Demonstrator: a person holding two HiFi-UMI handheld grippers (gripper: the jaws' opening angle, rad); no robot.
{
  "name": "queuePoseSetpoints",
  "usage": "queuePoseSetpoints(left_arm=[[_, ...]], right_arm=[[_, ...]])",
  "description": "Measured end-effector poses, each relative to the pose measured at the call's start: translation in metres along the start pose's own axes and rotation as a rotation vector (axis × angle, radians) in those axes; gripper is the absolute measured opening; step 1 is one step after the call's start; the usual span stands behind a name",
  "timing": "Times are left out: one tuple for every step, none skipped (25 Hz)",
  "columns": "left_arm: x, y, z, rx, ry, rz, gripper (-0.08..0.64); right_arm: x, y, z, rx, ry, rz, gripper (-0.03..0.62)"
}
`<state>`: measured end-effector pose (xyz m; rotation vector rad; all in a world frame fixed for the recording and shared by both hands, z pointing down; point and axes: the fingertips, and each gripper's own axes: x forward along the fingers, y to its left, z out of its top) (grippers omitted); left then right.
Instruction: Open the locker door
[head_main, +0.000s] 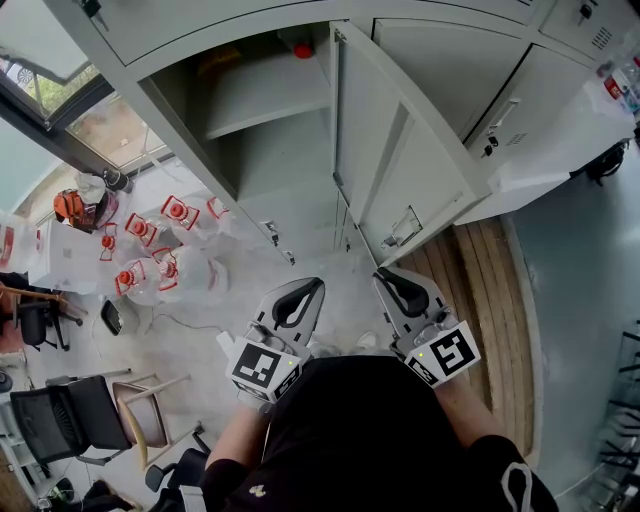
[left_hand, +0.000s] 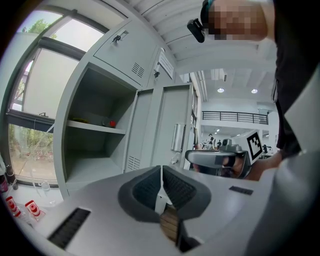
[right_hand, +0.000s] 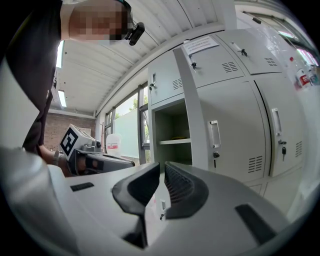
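Note:
The grey locker door (head_main: 400, 150) stands swung out toward me, its latch (head_main: 405, 228) near the free edge. Behind it the open compartment (head_main: 260, 150) shows a shelf (head_main: 265, 100) with a small red thing (head_main: 302, 50) at the back. My left gripper (head_main: 308, 287) and right gripper (head_main: 388, 277) hang side by side in front of my body, below the door and apart from it. Both are shut with nothing between the pads. The left gripper (left_hand: 161, 170) faces the compartment (left_hand: 95, 145) and door (left_hand: 167, 130). The right gripper (right_hand: 162, 167) faces the door's edge (right_hand: 190, 110).
Closed lockers (head_main: 440, 60) continue to the right of the open one. Several clear jugs with red labels (head_main: 160, 260) stand on the floor at the left, below a window. Chairs (head_main: 100, 420) sit at the lower left. Wooden boards (head_main: 490, 300) run along the floor at the right.

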<state>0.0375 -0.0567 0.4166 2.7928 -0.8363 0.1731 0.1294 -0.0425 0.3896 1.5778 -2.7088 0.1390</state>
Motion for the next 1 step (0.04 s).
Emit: queuePoseSetpoints(left_arm=[[0.0001,-0.0005,-0.0002,0.001,0.002,-0.001,0.028]], right_arm=[[-0.0004,0.0,0.0004,-0.001,0.0,0.0,0.049]])
